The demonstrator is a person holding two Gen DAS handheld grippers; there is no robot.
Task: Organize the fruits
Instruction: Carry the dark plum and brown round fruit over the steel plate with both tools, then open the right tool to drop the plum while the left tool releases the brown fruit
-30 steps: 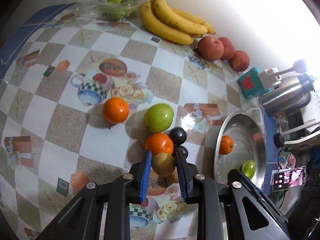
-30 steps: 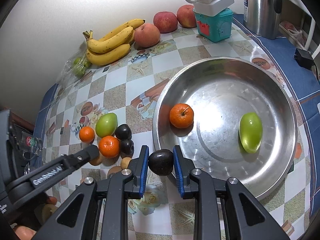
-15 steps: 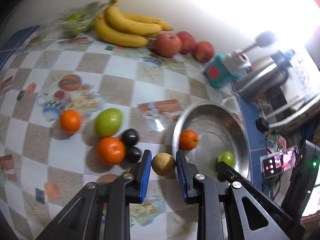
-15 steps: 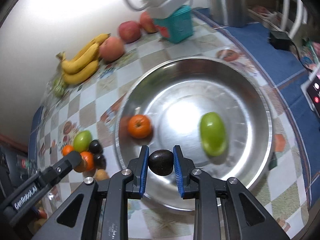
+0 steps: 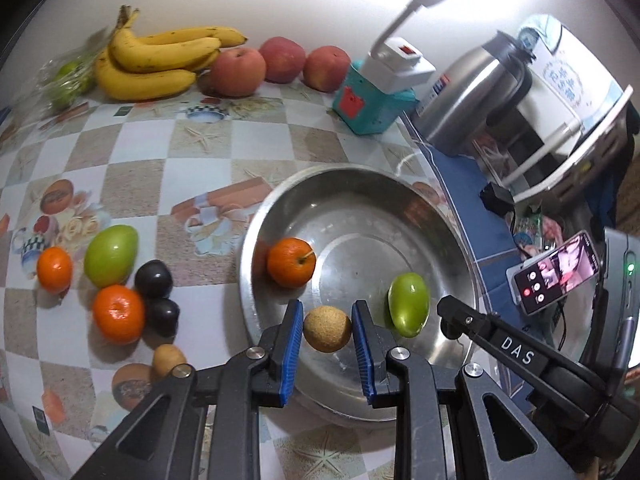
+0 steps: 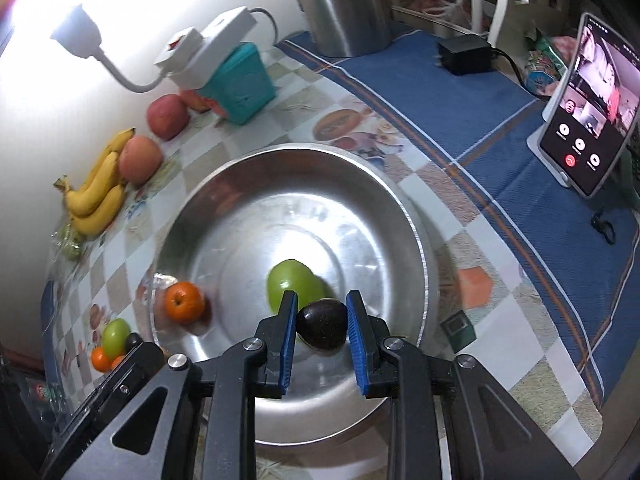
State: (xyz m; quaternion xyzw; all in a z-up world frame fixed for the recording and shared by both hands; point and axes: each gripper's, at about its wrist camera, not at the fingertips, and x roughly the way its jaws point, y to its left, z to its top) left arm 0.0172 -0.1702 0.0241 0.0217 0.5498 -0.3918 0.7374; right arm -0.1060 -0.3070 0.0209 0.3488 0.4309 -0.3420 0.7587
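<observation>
My left gripper [image 5: 327,330] is shut on a small brown round fruit [image 5: 327,329], held over the near rim of the steel bowl [image 5: 452,240]. My right gripper [image 6: 321,325] is shut on a dark plum [image 6: 321,323], held above the same bowl [image 6: 400,208]. In the bowl lie an orange [image 5: 291,262] and a green mango [image 5: 409,305]. Left of the bowl on the table sit two oranges [image 5: 118,314], a green mango [image 5: 111,255], two dark plums [image 5: 153,279] and a small brown fruit [image 5: 169,359].
Bananas [image 5: 160,62] and three red apples [image 5: 238,72] lie along the back wall. A teal box with a white power adapter [image 5: 374,100], a steel kettle [image 5: 476,96] and a phone on a stand [image 6: 588,108] stand right of the bowl on the blue cloth.
Both grippers carried their fruit to the right over the bowl. The left gripper lifted the brown fruit off the pile and now holds it above the bowl's near rim.
</observation>
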